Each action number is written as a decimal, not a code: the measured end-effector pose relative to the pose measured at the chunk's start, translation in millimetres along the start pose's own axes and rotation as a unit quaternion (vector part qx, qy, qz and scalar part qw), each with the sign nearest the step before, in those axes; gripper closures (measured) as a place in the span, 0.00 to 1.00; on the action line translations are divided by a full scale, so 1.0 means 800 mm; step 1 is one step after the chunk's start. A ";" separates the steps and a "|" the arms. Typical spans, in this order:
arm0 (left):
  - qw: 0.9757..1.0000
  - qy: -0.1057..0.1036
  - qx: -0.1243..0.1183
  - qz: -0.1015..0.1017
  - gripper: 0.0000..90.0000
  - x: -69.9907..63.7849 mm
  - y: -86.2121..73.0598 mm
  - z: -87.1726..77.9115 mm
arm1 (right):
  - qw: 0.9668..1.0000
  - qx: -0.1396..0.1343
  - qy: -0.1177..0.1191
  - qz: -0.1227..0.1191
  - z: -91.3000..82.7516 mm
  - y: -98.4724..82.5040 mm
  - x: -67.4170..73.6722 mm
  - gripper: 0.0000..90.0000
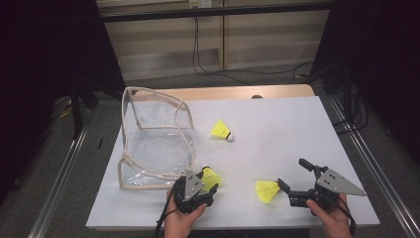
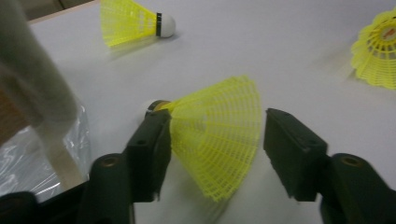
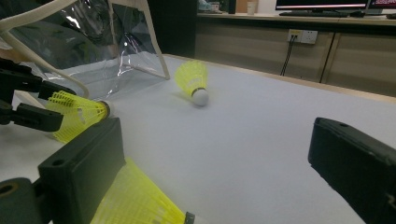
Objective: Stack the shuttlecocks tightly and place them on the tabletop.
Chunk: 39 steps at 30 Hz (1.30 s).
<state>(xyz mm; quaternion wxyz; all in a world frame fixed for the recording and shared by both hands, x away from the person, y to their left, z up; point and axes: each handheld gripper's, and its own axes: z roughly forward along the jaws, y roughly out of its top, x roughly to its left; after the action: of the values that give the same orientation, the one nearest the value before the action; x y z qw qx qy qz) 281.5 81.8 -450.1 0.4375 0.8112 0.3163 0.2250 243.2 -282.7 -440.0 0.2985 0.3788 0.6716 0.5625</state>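
A: What's the left gripper doing?
B: It's half open around a yellow shuttlecock beside the clear bag; one jaw touches the skirt, the other stands apart.
A: The right gripper?
B: Wide open, with another shuttlecock by its left jaw.

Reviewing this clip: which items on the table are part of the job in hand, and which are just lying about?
In the job:
- left hand-held gripper, jaws around the near shuttlecock
- clear bag beside it
- right hand-held gripper, open by the right shuttlecock

Lying about:
- far shuttlecock, untouched mid-table
- cables on the floor behind
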 end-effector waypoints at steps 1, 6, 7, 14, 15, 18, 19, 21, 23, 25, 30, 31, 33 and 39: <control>1.000 0.008 0.003 0.002 0.55 -0.001 0.000 0.000 | 1.000 -0.001 0.000 0.000 0.000 0.000 0.000 0.03; 0.999 0.035 0.004 0.004 0.75 -0.002 0.000 0.002 | 1.000 -0.001 -0.001 -0.001 -0.001 0.000 -0.001 0.03; 0.999 0.035 0.003 0.004 0.80 -0.002 0.000 0.002 | 1.000 -0.001 -0.001 -0.001 -0.001 0.000 -0.001 0.03; 0.999 0.024 -0.021 -0.007 0.99 -0.004 0.001 -0.001 | 1.000 -0.004 0.000 0.001 -0.001 0.000 -0.001 0.03; 1.000 0.018 -0.026 -0.003 0.99 -0.009 0.003 -0.002 | 1.000 -0.003 0.000 0.001 -0.001 0.000 -0.001 0.04; 0.999 0.003 -0.035 -0.020 1.00 -0.011 0.007 -0.002 | 1.000 -0.002 -0.001 0.001 -0.002 0.000 -0.002 0.04; 0.999 0.003 -0.036 -0.024 1.00 -0.012 0.009 -0.003 | 1.000 -0.002 -0.002 0.002 -0.002 0.000 -0.002 0.04; 0.999 -0.004 -0.044 -0.031 1.00 -0.013 0.013 -0.004 | 1.000 -0.003 -0.002 0.002 -0.002 0.000 -0.002 0.04; 0.998 -0.008 -0.053 -0.040 1.00 -0.015 0.019 -0.005 | 1.000 -0.003 -0.003 0.004 -0.002 0.000 -0.002 0.04; 0.997 -0.013 -0.060 -0.050 1.00 -0.017 0.025 -0.006 | 1.000 -0.003 -0.002 0.003 -0.002 0.000 -0.003 0.04; 0.996 -0.019 -0.070 -0.060 1.00 -0.023 0.035 -0.001 | 1.000 -0.004 -0.004 0.004 -0.003 0.000 -0.004 0.04; 0.995 -0.022 -0.070 -0.060 0.99 -0.025 0.037 0.000 | 1.000 -0.005 -0.004 0.003 -0.003 0.000 -0.004 0.04; 0.995 -0.025 -0.073 -0.060 0.99 -0.027 0.040 0.005 | 1.000 -0.005 -0.006 0.003 -0.004 0.000 -0.005 0.04; 0.994 -0.030 -0.077 -0.065 0.99 -0.032 0.055 0.018 | 1.000 -0.007 -0.013 0.007 -0.005 0.000 -0.007 0.04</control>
<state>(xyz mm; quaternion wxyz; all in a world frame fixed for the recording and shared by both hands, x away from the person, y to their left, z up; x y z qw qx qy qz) 286.9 37.1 -422.7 0.5214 0.7591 0.3372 0.1955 242.6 -289.5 -439.5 0.3060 0.3890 0.6611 0.5638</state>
